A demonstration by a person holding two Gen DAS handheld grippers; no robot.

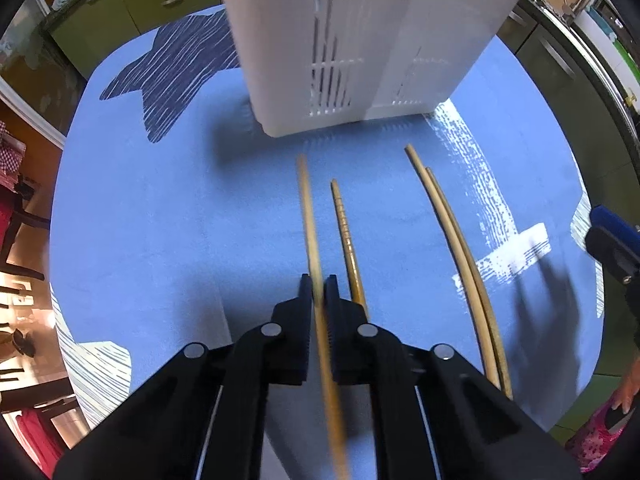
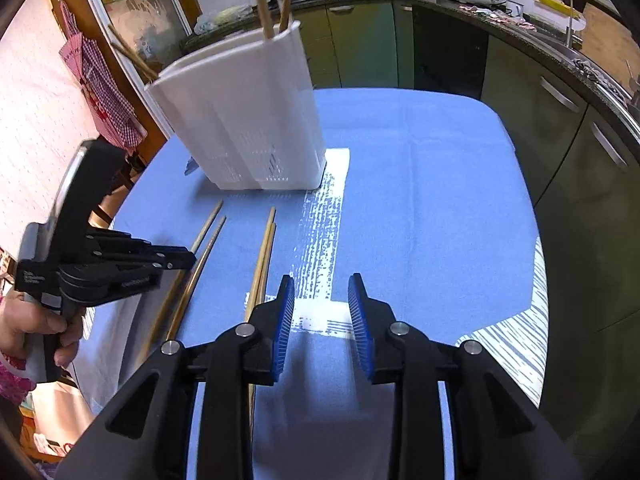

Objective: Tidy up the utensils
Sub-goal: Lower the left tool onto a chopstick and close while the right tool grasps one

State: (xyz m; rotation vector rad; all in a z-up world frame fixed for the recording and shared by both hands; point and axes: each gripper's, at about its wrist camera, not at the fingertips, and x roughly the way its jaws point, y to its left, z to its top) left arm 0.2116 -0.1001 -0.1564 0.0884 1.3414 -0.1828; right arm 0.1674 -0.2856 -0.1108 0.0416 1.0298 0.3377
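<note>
Four chopsticks lie before the white utensil holder [image 1: 340,40]; the left gripper [image 1: 319,292] pinches one chopstick [image 1: 308,208] mid-shaft, light, stiff, slippery. The right gripper [image 2: 321,300] gapes empty.

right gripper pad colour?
Blue ribbed pads on the black right gripper; clearest in the right wrist view.

Left tool [image 1: 319,294] — jaws closed on a chopstick [image 1: 310,216], held low and level by the person's left hand [image 2: 38,326]. Right tool [image 2: 321,312] — jaws spread apart, gripping nothing.
</note>
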